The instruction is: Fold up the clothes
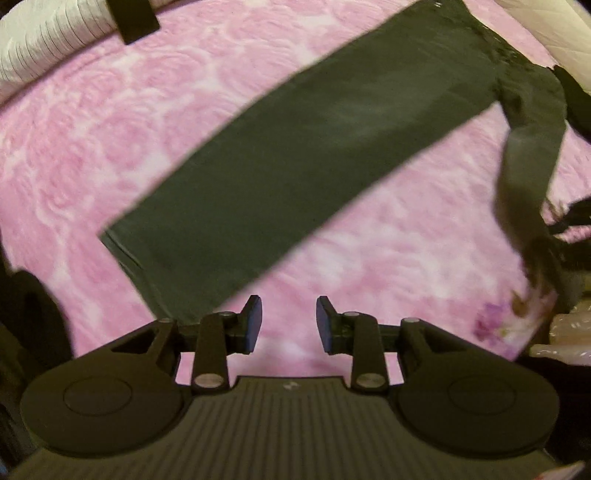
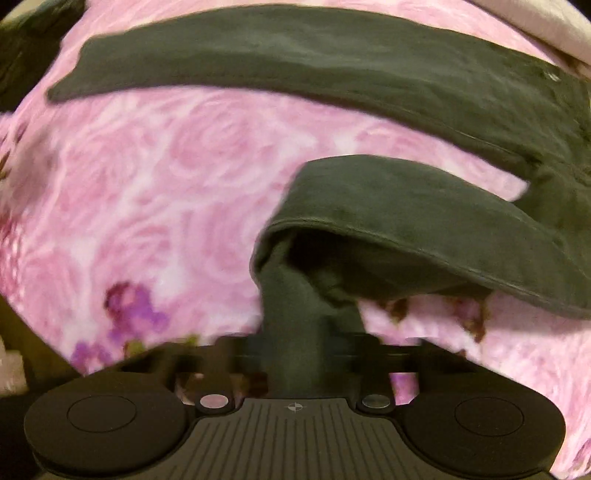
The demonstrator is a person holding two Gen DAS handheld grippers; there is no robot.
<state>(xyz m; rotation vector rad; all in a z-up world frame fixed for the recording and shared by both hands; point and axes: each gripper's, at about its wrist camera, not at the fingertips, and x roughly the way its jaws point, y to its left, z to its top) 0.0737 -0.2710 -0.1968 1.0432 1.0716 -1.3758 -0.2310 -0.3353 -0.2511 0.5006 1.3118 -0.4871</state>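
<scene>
In the left wrist view, a white striped pillow (image 1: 48, 40) lies at the far left edge of the pink rose-print blanket (image 1: 110, 129). A short black strap (image 1: 135, 16) hangs over the far edge beside it. The dark green trousers (image 1: 295, 147) stretch across the blanket, one leg running flat from its hem at the near left up to the waist at the far right. The left gripper (image 1: 289, 325) hovers just near of that hem, its blue-padded fingers (image 1: 255, 323) spread wide with nothing between them and only blanket showing in the gap. At the right, the other leg (image 1: 524, 173) hangs lifted off the blanket, drooping from the waist toward the near right, where the dark shape of the right gripper (image 1: 576, 214) shows (blurred, so its hold cannot be read from here).

In the right wrist view, the flat leg (image 2: 295, 55) spans the far side from left to right. Purple flowers (image 2: 136, 310) mark the blanket at the near left. At centre, the right gripper (image 2: 295, 350) is closed on a bunched fold of the lifted leg's cloth (image 2: 291, 317), which rises from between the fingers. That leg's hem (image 2: 424, 229) arches open above the blanket, curving off to the right toward the waist.
</scene>
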